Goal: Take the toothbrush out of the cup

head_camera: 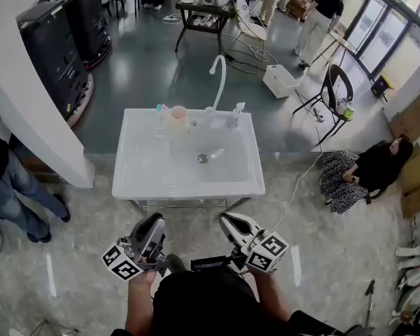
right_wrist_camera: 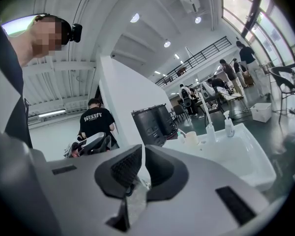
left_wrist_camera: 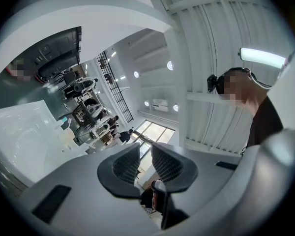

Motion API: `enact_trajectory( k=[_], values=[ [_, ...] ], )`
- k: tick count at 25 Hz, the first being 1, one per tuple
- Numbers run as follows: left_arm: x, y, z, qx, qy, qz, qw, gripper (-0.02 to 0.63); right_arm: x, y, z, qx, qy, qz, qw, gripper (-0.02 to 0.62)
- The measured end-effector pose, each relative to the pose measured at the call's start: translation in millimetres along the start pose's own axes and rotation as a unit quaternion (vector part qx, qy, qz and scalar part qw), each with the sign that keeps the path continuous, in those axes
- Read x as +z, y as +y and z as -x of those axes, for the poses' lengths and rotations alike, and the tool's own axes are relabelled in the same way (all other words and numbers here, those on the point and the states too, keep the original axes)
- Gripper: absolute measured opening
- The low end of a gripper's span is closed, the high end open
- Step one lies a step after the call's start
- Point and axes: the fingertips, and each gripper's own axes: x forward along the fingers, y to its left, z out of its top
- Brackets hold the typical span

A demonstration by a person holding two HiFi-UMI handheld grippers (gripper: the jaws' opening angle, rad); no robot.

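Note:
A pale cup (head_camera: 176, 118) stands at the back rim of the white sink (head_camera: 143, 180), left of the faucet (head_camera: 219, 74). A toothbrush (head_camera: 159, 108) with a teal end sticks out of it. In the right gripper view the cup (right_wrist_camera: 191, 137) and toothbrush (right_wrist_camera: 181, 132) are small and far off. My left gripper (head_camera: 152, 224) and right gripper (head_camera: 229, 220) hover in front of the sink, well short of the cup. The left gripper (left_wrist_camera: 145, 154) and the right gripper (right_wrist_camera: 141, 163) each show a narrow gap between the jaws, with nothing in it.
A soap bottle (head_camera: 234, 115) stands right of the faucet. A white pillar (head_camera: 35, 110) and a person's legs (head_camera: 17, 194) are at the left. A person sits on the floor (head_camera: 367, 173) at the right. Black machines (head_camera: 59, 44), a table (head_camera: 203, 16) and a chair (head_camera: 334, 89) lie beyond.

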Motion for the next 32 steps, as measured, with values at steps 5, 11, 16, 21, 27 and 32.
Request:
enact_trajectory(
  k=[5,11,16,21,27,32],
  values=[
    [17.0,16.6,0.1,-0.004,-0.001,-0.001,1.0000,0.063,1.9,-0.6,-17.8,-0.007,0.002,0.001,1.000,0.008],
    [25.1,31.7,-7.3,0.006,-0.002,-0.004,1.0000,0.063,11.3,-19.1,-39.0,-0.003,0.001,-0.003,1.000,0.009],
    [26.1,53.3,-21.7,0.036,-0.005,-0.013,0.9992,0.063,18.9,-49.9,-62.7,0.021,-0.005,-0.015,1.000,0.009],
    [35.6,78.0,-66.2,0.058,-0.008,-0.027,0.9979,0.063,42.6,-98.7,-91.0,0.046,-0.013,-0.025,0.999,0.026],
    [36.3,101.2,-135.2,0.075,0.012,-0.053,0.9957,0.064,69.1,-164.4,-109.4,0.061,-0.024,-0.039,0.997,0.035],
    [8.7,107.8,-191.3,0.090,0.040,-0.061,0.9932,0.064,83.5,-214.5,-99.4,0.074,-0.027,-0.053,0.996,0.038]
  ],
)
